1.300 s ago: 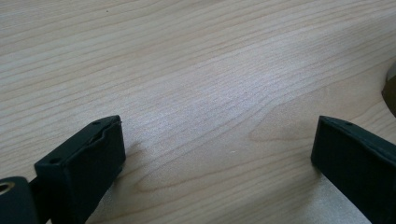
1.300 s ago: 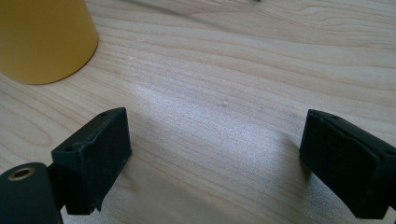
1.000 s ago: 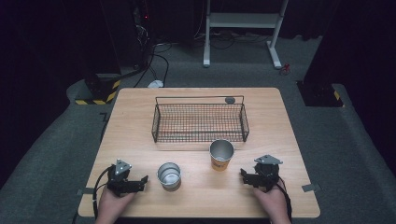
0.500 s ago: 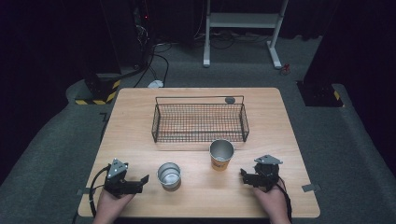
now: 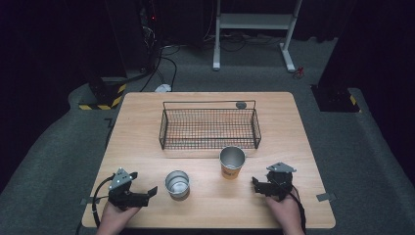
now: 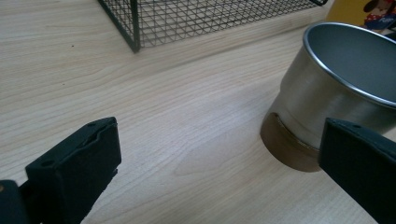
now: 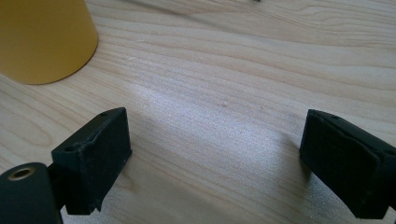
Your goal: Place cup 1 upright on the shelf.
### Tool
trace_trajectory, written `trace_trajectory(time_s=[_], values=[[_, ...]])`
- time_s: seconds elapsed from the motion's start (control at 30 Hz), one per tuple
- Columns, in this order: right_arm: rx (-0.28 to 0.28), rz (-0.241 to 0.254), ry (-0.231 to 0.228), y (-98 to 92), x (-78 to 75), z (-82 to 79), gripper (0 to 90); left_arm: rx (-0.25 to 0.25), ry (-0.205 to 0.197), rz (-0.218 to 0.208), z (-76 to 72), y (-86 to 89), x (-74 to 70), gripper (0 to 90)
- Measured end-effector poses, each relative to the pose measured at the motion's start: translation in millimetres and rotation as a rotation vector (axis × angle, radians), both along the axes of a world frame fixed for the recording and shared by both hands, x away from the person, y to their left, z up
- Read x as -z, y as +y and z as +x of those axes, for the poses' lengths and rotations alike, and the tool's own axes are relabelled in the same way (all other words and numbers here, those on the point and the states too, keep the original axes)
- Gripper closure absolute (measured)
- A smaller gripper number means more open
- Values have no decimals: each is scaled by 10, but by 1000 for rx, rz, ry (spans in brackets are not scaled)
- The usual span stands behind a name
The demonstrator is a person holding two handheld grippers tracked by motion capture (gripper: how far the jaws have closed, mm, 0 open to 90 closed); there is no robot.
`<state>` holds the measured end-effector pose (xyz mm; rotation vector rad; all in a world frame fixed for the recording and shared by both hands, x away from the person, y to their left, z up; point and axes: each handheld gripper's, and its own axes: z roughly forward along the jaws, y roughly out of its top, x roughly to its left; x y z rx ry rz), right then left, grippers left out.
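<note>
1. We saw a short metal cup [image 5: 177, 183] standing upright on the wooden bench [image 5: 142, 132], near the front edge.
2. Our left gripper [image 5: 147, 193] was just beside that cup, on its left, not touching it. Its jaws had just been opening and stood spread wide, with nothing between them.
3. In the left gripper view, the metal cup [image 6: 336, 88] stood just past the right-hand jaw, and bare wood lay between the jaws.
4. Our right gripper [image 5: 255, 184] was near the front right of the bench. Its jaws were spread wide over bare wood and held nothing.
5. A yellow cup [image 5: 232, 162] stood upright between the metal cup and the right gripper, a bit farther back.
6. A black wire basket [image 5: 209, 128] sat behind both cups, in the middle of the bench.
</note>
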<state>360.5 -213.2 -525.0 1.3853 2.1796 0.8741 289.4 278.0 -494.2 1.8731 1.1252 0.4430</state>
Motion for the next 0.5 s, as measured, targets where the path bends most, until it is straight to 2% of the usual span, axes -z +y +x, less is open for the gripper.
trace_trajectory(time_s=[0.5], values=[[4, 0, 0, -1, 0, -5, 84, 82, -11, -26, -84, -140, -17, 1]])
